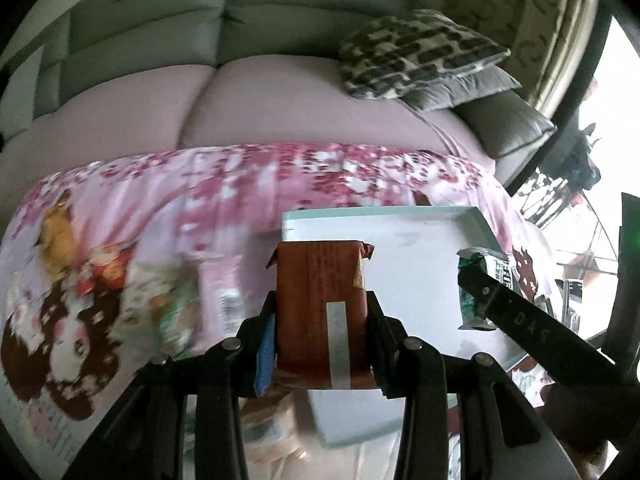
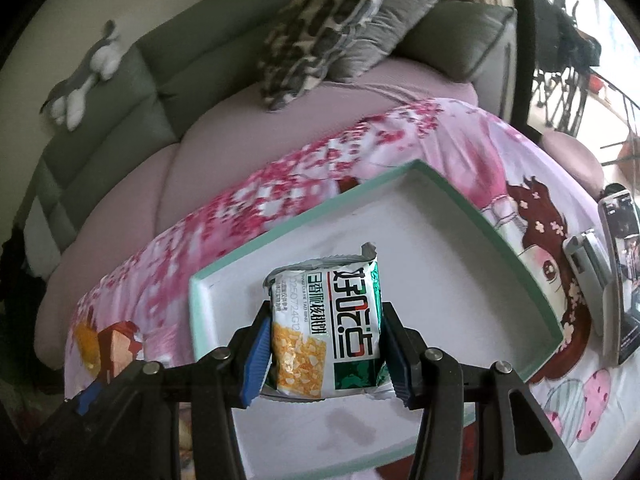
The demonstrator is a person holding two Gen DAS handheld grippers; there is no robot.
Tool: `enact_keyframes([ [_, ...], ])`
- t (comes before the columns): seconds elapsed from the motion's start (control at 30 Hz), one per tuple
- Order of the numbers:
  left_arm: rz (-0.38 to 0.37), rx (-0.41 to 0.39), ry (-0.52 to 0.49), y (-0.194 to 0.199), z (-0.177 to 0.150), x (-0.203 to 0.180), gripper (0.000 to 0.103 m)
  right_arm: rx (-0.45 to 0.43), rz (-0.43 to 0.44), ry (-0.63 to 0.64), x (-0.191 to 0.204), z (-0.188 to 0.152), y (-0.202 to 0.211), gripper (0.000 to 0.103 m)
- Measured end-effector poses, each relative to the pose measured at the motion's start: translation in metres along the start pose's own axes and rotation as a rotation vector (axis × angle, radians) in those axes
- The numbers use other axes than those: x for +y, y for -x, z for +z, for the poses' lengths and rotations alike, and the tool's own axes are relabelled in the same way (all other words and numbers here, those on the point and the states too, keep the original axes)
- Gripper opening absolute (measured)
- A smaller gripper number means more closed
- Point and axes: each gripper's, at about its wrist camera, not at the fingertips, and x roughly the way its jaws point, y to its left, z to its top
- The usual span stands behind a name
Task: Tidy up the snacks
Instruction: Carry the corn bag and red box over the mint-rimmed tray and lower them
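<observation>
While both grippers point steeply down over the white tray (image 2: pixel 460 248) with its mint-green rim, each one carries a snack. The left gripper (image 1: pixel 322 320) is clenched on a reddish-brown packet (image 1: pixel 320 300), its pads pressing the packet's two sides, and holds it above the near left part of the tray. The right gripper (image 2: pixel 326 344) grasps a green and white biscuit packet (image 2: pixel 328 324) between its blue pads (image 2: pixel 256 356), jaws partly apart to fit its width, above the tray's near end.

Only the left wrist view shows the loose snack packets (image 1: pixel 160 300) lying on the flowered pink cloth (image 1: pixel 240 184) left of the tray, blurred; it also catches the right gripper's black finger and the green packet at the right edge. Only the right wrist view shows the tray's whole bare floor, a phone (image 2: pixel 618 264) on the cloth to the right, and a grey and white plush toy (image 2: pixel 86 76) on the sofa back (image 2: pixel 192 52). Both views show the patterned cushion (image 2: pixel 320 28) on the sofa.
</observation>
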Motion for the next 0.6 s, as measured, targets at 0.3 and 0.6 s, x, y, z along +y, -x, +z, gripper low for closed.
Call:
enact_keyframes([
  [0.3, -0.031, 0.047, -0.035, -0.065, 0.012, -0.027, 0.041, -0.026, -0.038, -0.021, -0.023, 0.007, -0.036, 0.054],
  [0.6, -0.037, 0.066, -0.04, -0.098, 0.013, -0.031, 0.041, -0.029, -0.062, -0.044, -0.031, 0.005, -0.051, 0.054],
])
